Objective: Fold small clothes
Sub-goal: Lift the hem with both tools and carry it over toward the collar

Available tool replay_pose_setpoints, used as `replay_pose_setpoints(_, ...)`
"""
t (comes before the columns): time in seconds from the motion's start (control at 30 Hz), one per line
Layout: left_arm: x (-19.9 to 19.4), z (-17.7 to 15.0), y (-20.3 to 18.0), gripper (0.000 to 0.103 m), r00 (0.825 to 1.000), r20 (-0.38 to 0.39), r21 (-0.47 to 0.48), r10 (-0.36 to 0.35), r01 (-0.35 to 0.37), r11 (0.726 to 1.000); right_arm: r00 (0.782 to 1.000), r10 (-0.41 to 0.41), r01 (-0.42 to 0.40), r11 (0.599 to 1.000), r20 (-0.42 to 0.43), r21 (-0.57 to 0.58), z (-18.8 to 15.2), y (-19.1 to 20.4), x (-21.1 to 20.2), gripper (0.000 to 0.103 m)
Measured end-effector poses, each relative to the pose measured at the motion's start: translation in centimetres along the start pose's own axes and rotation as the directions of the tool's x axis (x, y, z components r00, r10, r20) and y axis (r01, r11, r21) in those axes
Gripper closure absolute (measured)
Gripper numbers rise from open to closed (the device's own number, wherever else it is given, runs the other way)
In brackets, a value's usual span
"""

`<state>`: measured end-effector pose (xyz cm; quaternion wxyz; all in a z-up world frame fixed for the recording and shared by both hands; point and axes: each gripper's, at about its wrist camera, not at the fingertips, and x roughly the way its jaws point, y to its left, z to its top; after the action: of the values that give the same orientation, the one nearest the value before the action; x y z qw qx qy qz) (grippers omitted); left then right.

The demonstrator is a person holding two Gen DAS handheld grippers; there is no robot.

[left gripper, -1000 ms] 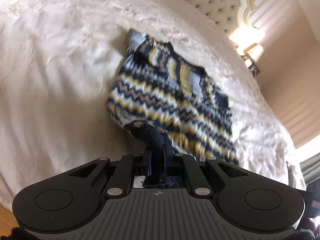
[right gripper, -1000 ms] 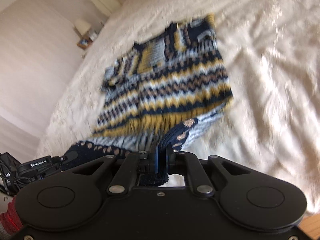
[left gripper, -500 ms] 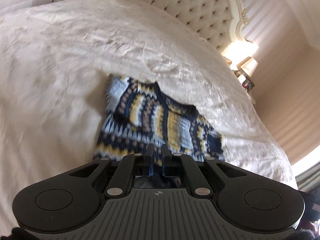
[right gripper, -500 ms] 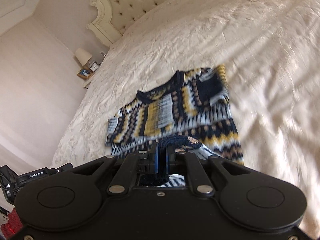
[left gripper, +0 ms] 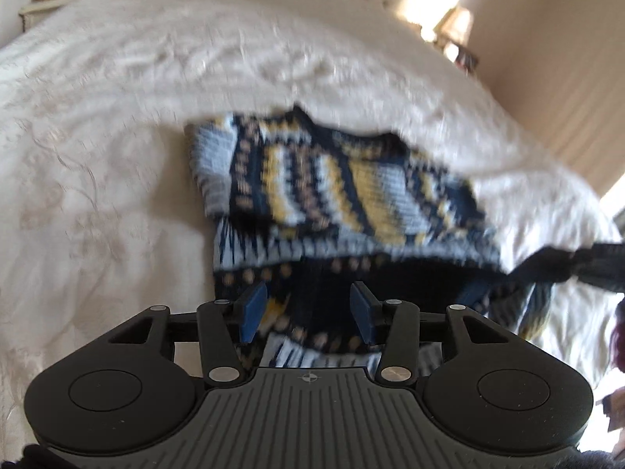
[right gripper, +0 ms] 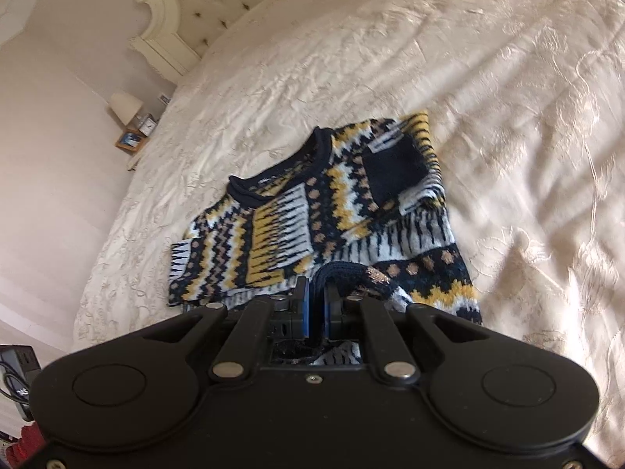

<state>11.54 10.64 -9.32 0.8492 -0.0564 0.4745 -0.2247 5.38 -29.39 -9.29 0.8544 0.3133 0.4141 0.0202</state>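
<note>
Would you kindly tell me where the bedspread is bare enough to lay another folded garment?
The bedspread is bare beside the patterned sweater on both sides, and between its collar and the tufted headboard. The near edge is crowded by both grippers.

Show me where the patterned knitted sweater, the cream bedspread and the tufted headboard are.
Patterned knitted sweater [right gripper: 297, 234]: right wrist view, chest.
Cream bedspread [right gripper: 488, 78]: right wrist view, bare part.
Tufted headboard [right gripper: 211, 4]: right wrist view, padding.
</note>
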Motion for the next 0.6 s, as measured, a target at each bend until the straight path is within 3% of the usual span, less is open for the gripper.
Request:
replay_pose_setpoints(0.2, 4.5, 0.7, 0.0, 0.057, 0.994, -0.107, 0.044, -0.034, 0.039, 0.998, 0.999, -0.034, 0.034, 0.999, -0.014, 0.006, 0.1, -0.3, 0.2, 0.089)
replay_pose_setpoints(0.33, 7.6, 1.1, -0.5, 0.057, 0.982, -0.181, 0.126, -0.045, 0.069, 0.990, 0.998, -0.056, 0.056, 0.998, -0.016, -0.005, 0.3, 0.0, 0.4, 0.089)
replay_pose_setpoints(0.43, 9.0, 1.5, -0.3, 0.059, 0.975, -0.207, 0.109, -0.077, 0.101, 0.989, 0.998, -0.064, 0.064, 0.998, -0.013, -0.002, 0.3, 0.1, 0.5, 0.089)
replay_pose_setpoints(0.47, 9.1, 1.6, -0.2, 0.069, 0.975, -0.207, 0.091, -0.078, 0.098, 0.991, 0.998, -0.067, 0.068, 0.998, -0.011, 0.002, 0.3, 0.1, 0.6, 0.089)
replay_pose_setpoints(0.5, 8.8, 1.7, -0.2, 0.097, 0.979, -0.194, 0.080, -0.066, 0.083, 0.993, 0.997, -0.070, 0.070, 0.998, -0.011, 0.006, 0.3, 0.1, 0.7, 0.089)
replay_pose_setpoints(0.6, 6.8, 1.7, -0.7, 0.098, 0.992, -0.109, 0.050, -0.056, 0.061, 0.997, 0.997, -0.073, 0.073, 0.997, -0.011, 0.013, 0.4, 0.1, 0.7, 0.089)
